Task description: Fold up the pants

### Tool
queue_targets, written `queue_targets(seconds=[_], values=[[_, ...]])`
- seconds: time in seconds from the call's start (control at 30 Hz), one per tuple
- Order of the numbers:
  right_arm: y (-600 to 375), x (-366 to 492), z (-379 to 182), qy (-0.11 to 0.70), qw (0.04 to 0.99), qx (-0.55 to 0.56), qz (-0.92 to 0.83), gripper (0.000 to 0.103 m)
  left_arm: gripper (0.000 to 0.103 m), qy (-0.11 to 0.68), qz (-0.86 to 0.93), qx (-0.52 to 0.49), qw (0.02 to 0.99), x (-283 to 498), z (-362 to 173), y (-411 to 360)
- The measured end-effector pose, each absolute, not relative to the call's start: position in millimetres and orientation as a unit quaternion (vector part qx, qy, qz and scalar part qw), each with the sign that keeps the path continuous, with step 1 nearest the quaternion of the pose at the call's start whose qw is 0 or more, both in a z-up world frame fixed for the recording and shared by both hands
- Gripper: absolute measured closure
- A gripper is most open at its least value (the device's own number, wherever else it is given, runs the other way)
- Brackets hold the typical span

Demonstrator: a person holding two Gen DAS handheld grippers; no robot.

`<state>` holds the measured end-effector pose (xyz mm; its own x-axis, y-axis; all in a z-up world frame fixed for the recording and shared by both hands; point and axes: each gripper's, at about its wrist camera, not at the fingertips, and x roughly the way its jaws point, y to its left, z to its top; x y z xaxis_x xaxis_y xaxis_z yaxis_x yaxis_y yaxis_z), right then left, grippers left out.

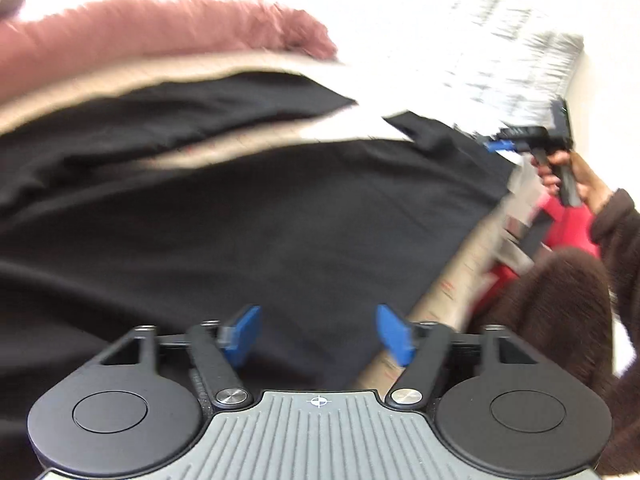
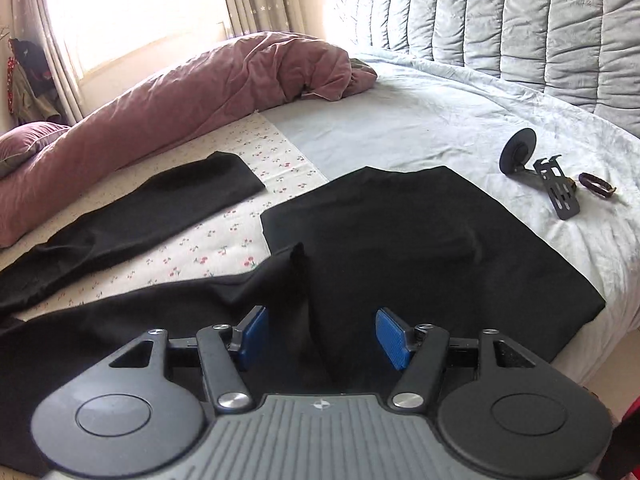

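Black pants (image 2: 400, 240) lie spread on the bed, one leg (image 2: 160, 208) stretched to the left, the other part folded over toward the right. A raised fold (image 2: 298, 256) stands in front of my right gripper (image 2: 320, 334), which is open just above the cloth with nothing between its blue pads. In the blurred left wrist view the pants (image 1: 260, 220) fill the middle. My left gripper (image 1: 318, 334) is open over them, empty. The right gripper also shows there at the far right (image 1: 528, 140), held by a hand.
A pink duvet (image 2: 180, 92) lies bunched along the far left of the bed. A black mount part (image 2: 540, 172) and a small strap (image 2: 598, 186) lie on the light blue sheet (image 2: 420, 120) at right. A quilted headboard (image 2: 520, 12) stands behind. The bed edge (image 2: 580, 352) runs at right.
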<state>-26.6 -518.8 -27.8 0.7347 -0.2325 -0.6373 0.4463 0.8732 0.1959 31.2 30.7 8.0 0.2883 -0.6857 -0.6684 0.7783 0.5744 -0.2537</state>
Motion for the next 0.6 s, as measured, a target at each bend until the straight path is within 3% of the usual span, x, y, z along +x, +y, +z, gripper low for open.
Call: queue_targets(seconds=[0.27,0.3,0.33,0.37,0.53,0.6], values=[[-537,36,-64,0.318,0.91,0.183,-0.196,0.043,0.029,0.361,-0.279,0.081,0.886,94,15,57],[-536,40,-67,0.313,0.912,0.173,-0.202,0.047,0.029,0.363,-0.269,0.075,0.889,100,13,62],[-533,43,-68,0.309,0.915,0.162,-0.205,0.067,0.029,0.366,-0.265,0.071,0.889,104,9,66],[-530,44,-67,0.308,0.918,0.149,-0.202,0.098,0.029,0.371,-0.264,0.071,0.888,107,6,67],[-518,25,-38,0.249,0.93,0.092,-0.253,0.099,0.029,0.391,-0.274,0.1,0.873,105,-15,55],[-526,29,-41,0.276,0.919,0.094,-0.265,0.1,0.029,0.396,-0.277,0.107,0.869,102,-19,53]])
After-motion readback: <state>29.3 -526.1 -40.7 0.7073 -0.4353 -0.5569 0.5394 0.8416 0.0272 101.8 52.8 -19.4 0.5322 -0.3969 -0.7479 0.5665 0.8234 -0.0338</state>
